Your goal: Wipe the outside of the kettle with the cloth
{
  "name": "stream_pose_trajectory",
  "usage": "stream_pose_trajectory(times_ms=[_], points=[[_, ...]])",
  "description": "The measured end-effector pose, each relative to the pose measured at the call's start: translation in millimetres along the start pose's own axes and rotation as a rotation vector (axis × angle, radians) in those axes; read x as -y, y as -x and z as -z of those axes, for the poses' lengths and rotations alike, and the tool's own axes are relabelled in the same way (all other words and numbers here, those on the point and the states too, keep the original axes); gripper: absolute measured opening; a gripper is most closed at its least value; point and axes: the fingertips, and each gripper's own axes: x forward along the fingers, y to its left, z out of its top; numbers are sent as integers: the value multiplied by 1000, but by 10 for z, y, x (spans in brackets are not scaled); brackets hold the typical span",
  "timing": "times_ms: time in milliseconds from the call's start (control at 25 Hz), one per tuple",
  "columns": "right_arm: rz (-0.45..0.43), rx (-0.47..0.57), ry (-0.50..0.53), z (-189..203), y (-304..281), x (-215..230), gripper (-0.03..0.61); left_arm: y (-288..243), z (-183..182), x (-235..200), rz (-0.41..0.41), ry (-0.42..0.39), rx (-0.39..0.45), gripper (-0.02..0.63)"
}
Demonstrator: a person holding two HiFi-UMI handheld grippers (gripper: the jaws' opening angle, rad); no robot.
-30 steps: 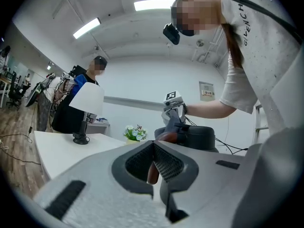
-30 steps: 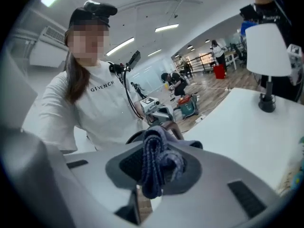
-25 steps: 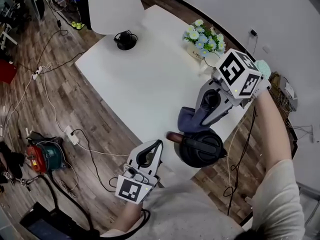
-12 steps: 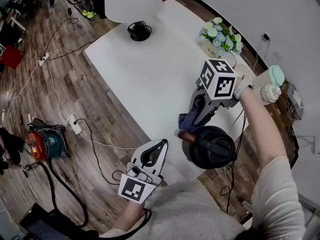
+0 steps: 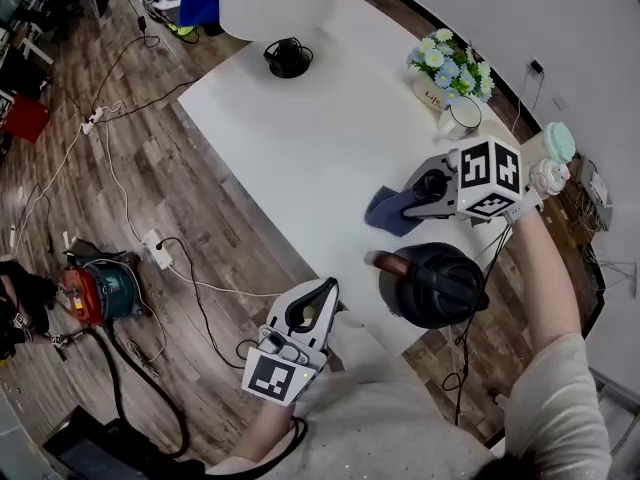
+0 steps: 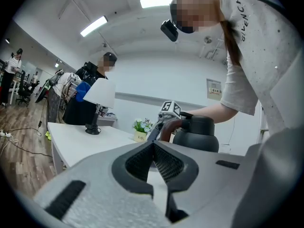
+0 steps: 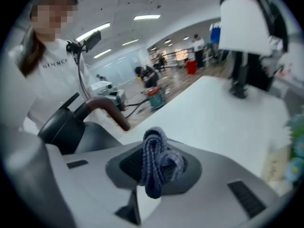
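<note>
The black kettle with a brown spout stands near the white table's front edge. My right gripper lies level just beyond it, shut on a bunched blue cloth that is apart from the kettle. In the right gripper view the cloth sticks up between the jaws, and the kettle is to the left. My left gripper hangs off the table's front edge, left of the kettle, shut and holding nothing. In the left gripper view its closed jaws point at the kettle.
A white lamp, a flower pot and a mug stand toward the far side of the table. Cables and a red and teal machine lie on the wooden floor at the left. People stand in the background.
My right gripper has swung from the kettle's spout side to the far side of it, turning level and taking the cloth off the kettle. The left gripper has barely moved.
</note>
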Motion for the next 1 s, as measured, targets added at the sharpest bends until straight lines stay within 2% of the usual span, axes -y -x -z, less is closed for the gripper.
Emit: stream_pose_trajectory(times_ms=[80, 200, 280, 400, 480, 560, 640, 800, 880, 1000], points=[[275, 110, 27, -71, 400, 8, 63, -2, -34, 18, 34, -2, -3, 8], [606, 279, 55, -254, 1093, -378, 63, -43, -98, 53, 103, -11, -5, 8], [785, 405, 30, -459, 1494, -774, 63, -81, -159, 83, 149, -18, 5, 8], [966, 519, -30, -838, 1780, -1379, 63, -116, -245, 115, 201, -17, 20, 8], [1042, 479, -58, -1017, 1636, -1627, 63, -106, -302, 112, 227, -17, 27, 8], [1092, 329, -94, -1040, 1282, -1701, 63, -67, -362, 89, 245, -21, 33, 7], [1144, 152, -134, -998, 938, -1641, 63, -8, -427, 49, 261, -29, 34, 8], [1302, -24, -89, -1186, 584, -1394, 63, 133, -540, -102, 271, -52, 38, 8], [1313, -75, -97, -1218, 372, -1311, 63, 220, -572, -198, 258, -57, 42, 8], [1266, -97, -127, -1205, 24, -1243, 63, 402, -564, -331, 235, -60, 31, 8]])
